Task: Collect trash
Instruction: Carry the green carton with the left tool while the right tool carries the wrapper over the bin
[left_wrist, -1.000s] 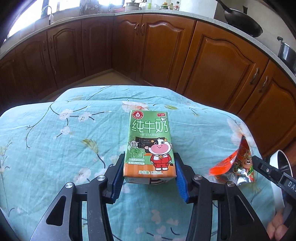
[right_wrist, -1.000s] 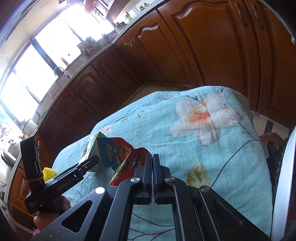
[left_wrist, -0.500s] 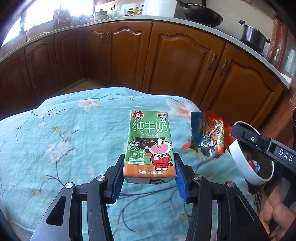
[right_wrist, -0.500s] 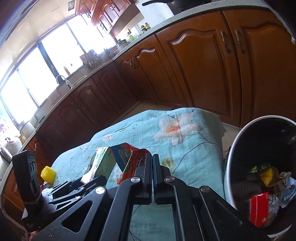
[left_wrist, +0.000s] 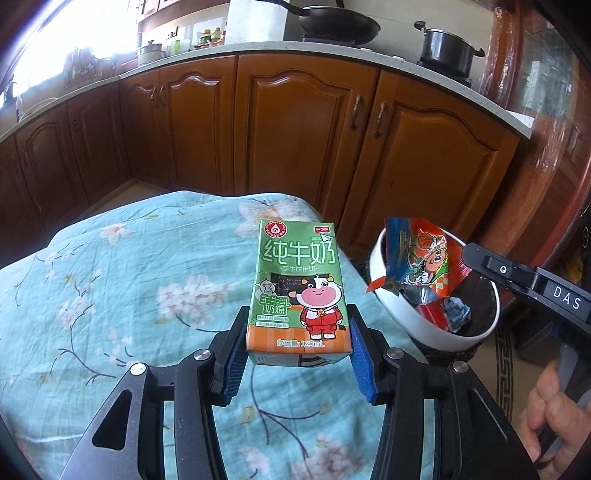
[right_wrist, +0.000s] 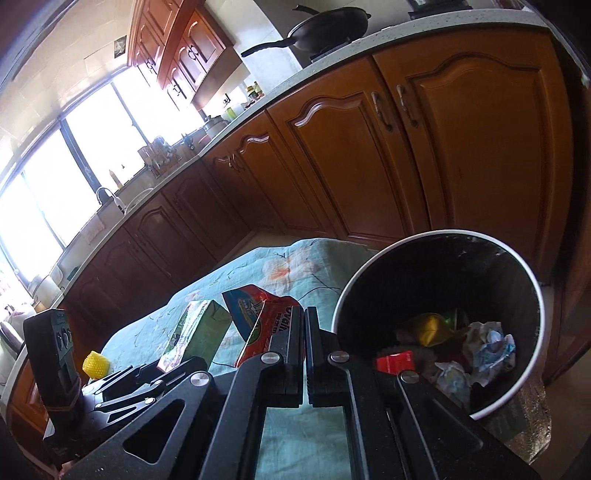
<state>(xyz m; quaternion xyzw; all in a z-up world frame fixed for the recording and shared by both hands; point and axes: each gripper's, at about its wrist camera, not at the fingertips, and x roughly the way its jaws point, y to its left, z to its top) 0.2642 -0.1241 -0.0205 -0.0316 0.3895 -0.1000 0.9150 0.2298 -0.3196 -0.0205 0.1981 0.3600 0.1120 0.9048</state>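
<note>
While the left wrist view looks out over a table draped in a turquoise floral cloth, the left gripper clamps a green and orange milk carton between its 2 blue pads, one pressed against each side of the carton near its base. The carton stands upright, printed with a cartoon cow and "125mL", and is held above the cloth near the table's right edge. To the right, the right gripper reaches in from the right edge and pinches a crumpled red and orange snack wrapper over a white-rimmed trash bin, which already holds paper and wrappers. A hand grips the handle at the lower right. Far behind run wooden kitchen cabinets with a wok and a pot on the counter.

From the right wrist view, the right gripper has its 2 black fingers drawn together with only a thin slit between them, the snack wrapper caught at their tips and sticking out to the left. The trash bin sits just right of the fingers, its dark inside showing crumpled paper, a red scrap and a yellow piece. Left of the wrapper, the milk carton is seen edge-on in the left gripper, above the cloth.
</note>
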